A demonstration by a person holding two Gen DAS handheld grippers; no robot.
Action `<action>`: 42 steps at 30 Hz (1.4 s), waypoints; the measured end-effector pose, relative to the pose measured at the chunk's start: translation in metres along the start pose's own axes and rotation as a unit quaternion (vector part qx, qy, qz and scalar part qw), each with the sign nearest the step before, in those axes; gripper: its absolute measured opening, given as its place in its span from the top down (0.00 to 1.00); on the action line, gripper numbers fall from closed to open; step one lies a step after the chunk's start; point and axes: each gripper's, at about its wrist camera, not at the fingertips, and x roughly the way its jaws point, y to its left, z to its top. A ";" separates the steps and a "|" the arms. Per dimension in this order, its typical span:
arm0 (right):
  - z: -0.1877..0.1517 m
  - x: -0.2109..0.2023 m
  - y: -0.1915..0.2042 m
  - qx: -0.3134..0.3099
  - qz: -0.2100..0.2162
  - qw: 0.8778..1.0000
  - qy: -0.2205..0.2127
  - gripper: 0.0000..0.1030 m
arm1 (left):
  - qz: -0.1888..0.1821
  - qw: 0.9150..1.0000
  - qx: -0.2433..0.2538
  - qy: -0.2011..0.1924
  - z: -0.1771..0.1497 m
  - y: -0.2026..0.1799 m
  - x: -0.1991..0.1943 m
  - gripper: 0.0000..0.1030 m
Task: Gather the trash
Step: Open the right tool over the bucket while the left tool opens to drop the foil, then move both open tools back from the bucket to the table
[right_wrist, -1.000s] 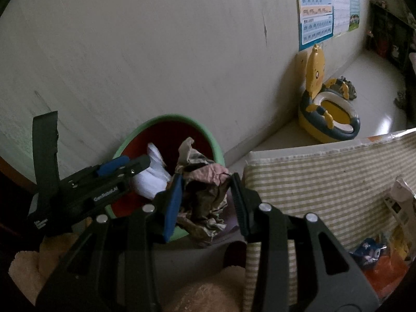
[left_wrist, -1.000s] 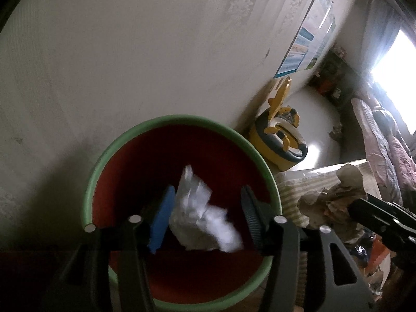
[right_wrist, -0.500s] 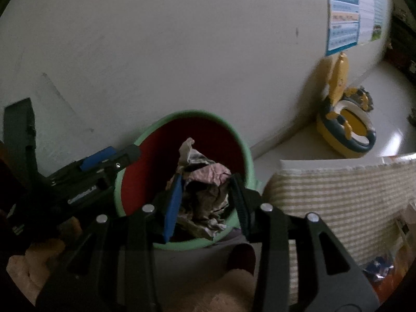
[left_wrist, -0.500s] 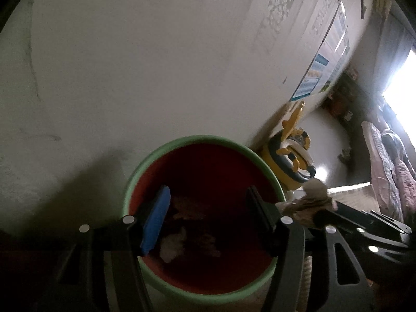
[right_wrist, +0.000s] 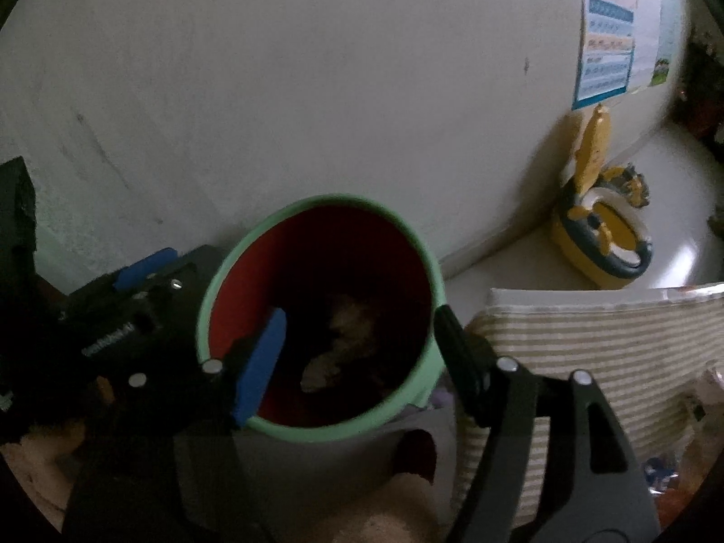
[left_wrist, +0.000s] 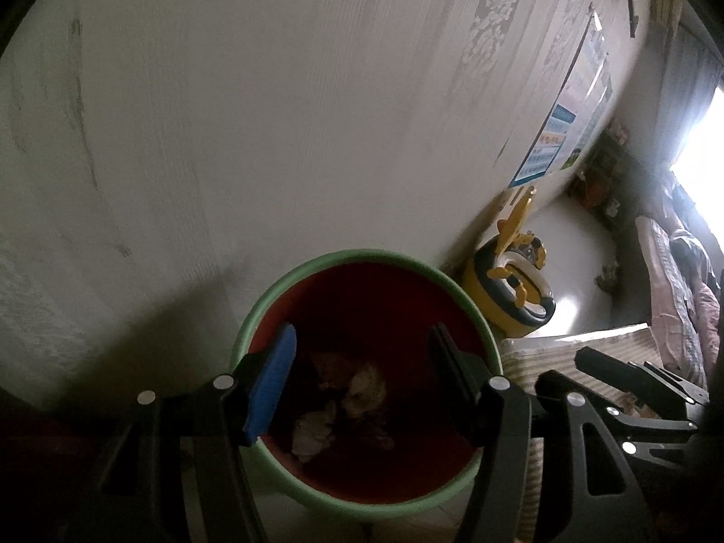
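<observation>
**Crumpled paper trash, in bin: handling notes**

Left gripper (left_wrist: 362, 378): jaws spread wide, nothing between them, hovering over the bin mouth.

Right gripper (right_wrist: 357, 353): jaws likewise apart and empty, above the same bin from the other side.

Bin (left_wrist: 253, 316): round, green rim, red inside, standing against the wall (left_wrist: 316, 90).

Crumpled paper wads (left_wrist: 348, 398): pale and brownish lumps lying loose at the bottom of the bin; also seen from the right wrist (right_wrist: 344, 335). Judged very light, soft, easily crushed and not fragile. They should give under the pads, so any bulging fold would serve as a hold; a firm pinch across the thickest part seems safest, since thin edges may tear or slip.

Striped cushion edge (right_wrist: 588, 339): just beside the bin.

Yellow child's potty (right_wrist: 602, 244): farther along the wall.

Wall poster (right_wrist: 606, 45): farthest.
</observation>
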 end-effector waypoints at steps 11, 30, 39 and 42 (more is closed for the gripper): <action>-0.045 -0.105 -0.048 0.013 -0.042 0.998 -0.050 0.36 | -0.015 0.997 0.054 -0.043 -0.006 -0.079 -0.058 0.40; -0.122 -0.266 -0.157 0.081 -0.116 0.980 -0.142 0.31 | -0.098 0.980 0.155 -0.083 -0.055 -0.247 -0.141 0.31; -0.138 -0.282 -0.169 0.097 -0.119 0.976 -0.151 0.31 | -0.105 0.975 0.178 -0.082 -0.066 -0.281 -0.151 0.31; -0.143 -0.285 -0.177 0.106 -0.123 0.975 -0.152 0.29 | -0.108 0.974 0.181 -0.080 -0.068 -0.285 -0.151 0.30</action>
